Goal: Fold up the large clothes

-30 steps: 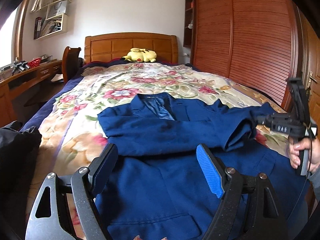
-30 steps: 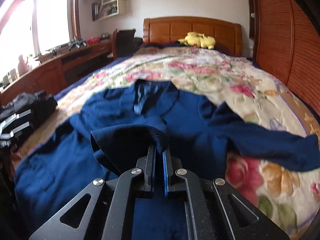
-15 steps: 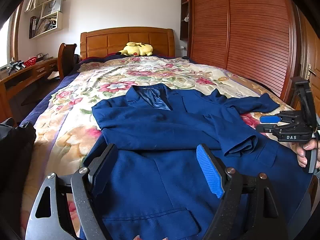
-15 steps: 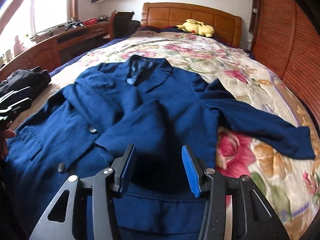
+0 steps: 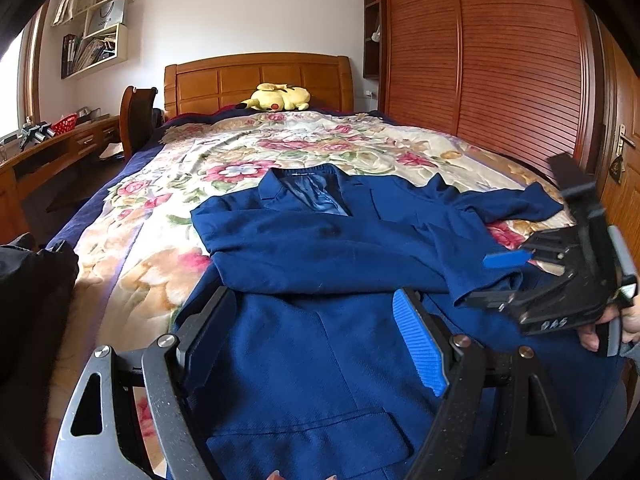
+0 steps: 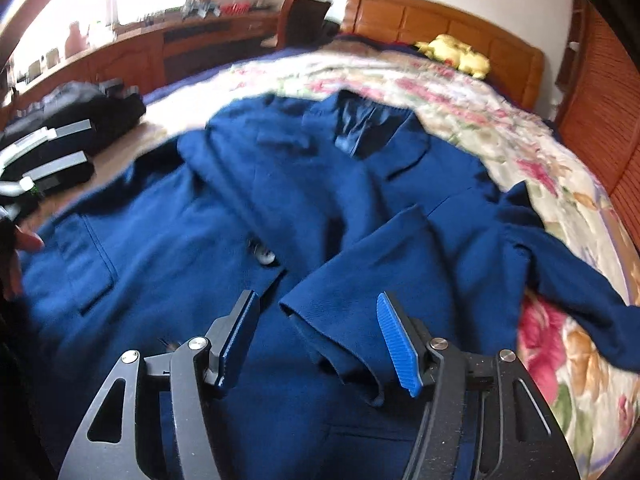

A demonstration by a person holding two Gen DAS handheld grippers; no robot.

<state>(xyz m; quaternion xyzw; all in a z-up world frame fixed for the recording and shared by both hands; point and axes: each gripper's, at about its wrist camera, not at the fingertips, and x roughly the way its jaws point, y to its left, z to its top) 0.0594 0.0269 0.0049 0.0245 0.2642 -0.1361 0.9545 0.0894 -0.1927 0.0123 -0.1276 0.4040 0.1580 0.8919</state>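
Note:
A dark blue jacket (image 5: 320,344) lies front-up on the floral bedspread (image 5: 168,216), collar toward the headboard. One sleeve (image 5: 328,256) is folded across the chest, its cuff (image 6: 340,320) lying between my right gripper's jaws. The other sleeve (image 6: 572,272) stretches out over the bedspread on the right. My left gripper (image 5: 316,332) is open and empty above the jacket's lower front. My right gripper (image 6: 316,336) is open just above the folded cuff; it also shows in the left wrist view (image 5: 500,280).
A yellow plush toy (image 5: 278,97) lies by the wooden headboard (image 5: 256,80). A wooden wardrobe (image 5: 500,60) lines the right side. A desk (image 5: 52,148) and chair (image 5: 138,116) stand on the left. A black bag (image 5: 32,292) sits by the bed's near left.
My right gripper carried the sleeve across the jacket's chest, opened and let the cuff go. It now hovers open over the cuff, turned a little left. The left gripper stayed open.

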